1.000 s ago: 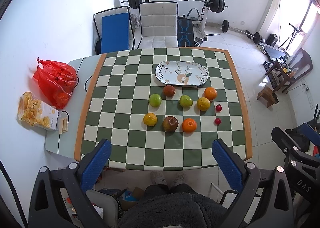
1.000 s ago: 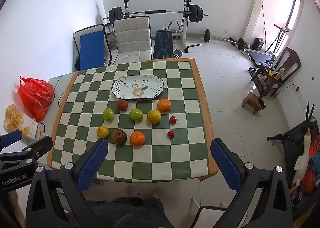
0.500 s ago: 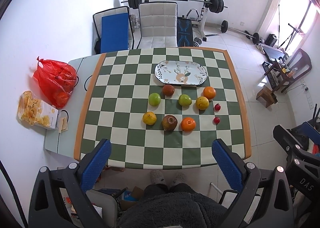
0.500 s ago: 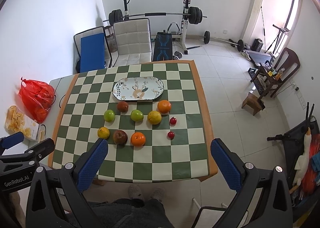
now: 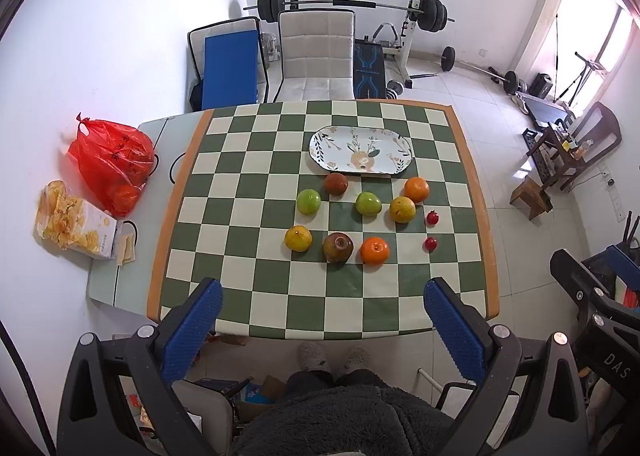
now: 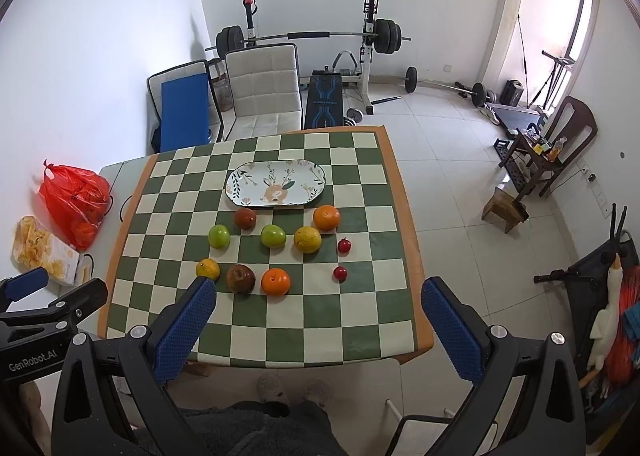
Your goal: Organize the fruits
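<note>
Holding both grippers high over the green-and-white checkered table (image 5: 256,308), I see left gripper (image 5: 320,316) and right gripper (image 6: 318,314) spread wide, grasping nothing. The oval deer-printed plate (image 5: 360,151) carries no fruit; the round fruits (image 5: 368,203) lie just near of it.

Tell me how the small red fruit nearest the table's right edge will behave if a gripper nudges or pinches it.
The small red fruit looks round and smooth, so a nudge would probably send it rolling across the flat checkered tablecloth. It is far smaller than the oranges, so likely light. Its glossy skin may slip between wide-open fingers, so close gently and centred.
</note>
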`<state>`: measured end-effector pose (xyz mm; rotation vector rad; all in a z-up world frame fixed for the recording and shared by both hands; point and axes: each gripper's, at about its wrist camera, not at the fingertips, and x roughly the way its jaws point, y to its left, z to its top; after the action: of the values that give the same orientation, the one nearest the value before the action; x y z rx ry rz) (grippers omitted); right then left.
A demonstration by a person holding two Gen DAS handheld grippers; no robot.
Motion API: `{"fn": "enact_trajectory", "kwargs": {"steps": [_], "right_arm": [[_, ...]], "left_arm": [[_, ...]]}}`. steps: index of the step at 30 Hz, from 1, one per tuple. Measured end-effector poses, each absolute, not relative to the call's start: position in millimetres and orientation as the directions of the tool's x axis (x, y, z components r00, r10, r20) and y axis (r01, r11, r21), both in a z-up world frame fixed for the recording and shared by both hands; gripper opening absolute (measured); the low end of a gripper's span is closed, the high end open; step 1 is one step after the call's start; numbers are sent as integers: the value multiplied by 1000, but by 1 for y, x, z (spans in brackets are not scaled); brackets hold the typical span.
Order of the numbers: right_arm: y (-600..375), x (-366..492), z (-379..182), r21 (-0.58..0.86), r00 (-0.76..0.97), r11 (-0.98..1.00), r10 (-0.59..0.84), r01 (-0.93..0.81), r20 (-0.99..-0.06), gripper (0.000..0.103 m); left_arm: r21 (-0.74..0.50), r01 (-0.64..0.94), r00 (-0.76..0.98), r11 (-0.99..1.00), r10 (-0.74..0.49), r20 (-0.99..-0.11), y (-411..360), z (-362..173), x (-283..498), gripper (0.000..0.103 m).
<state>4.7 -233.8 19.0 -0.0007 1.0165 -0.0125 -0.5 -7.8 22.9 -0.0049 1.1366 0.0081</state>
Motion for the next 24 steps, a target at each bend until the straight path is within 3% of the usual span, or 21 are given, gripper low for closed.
{"fn": "enact_trajectory", "kwargs": {"steps": [24], "right_arm": [[-236, 9, 46, -5, 543, 1000, -7, 5, -839, 103]], "left_arm": [[-6, -10, 431, 1000, -1, -903, -9, 27, -2, 103]]}}
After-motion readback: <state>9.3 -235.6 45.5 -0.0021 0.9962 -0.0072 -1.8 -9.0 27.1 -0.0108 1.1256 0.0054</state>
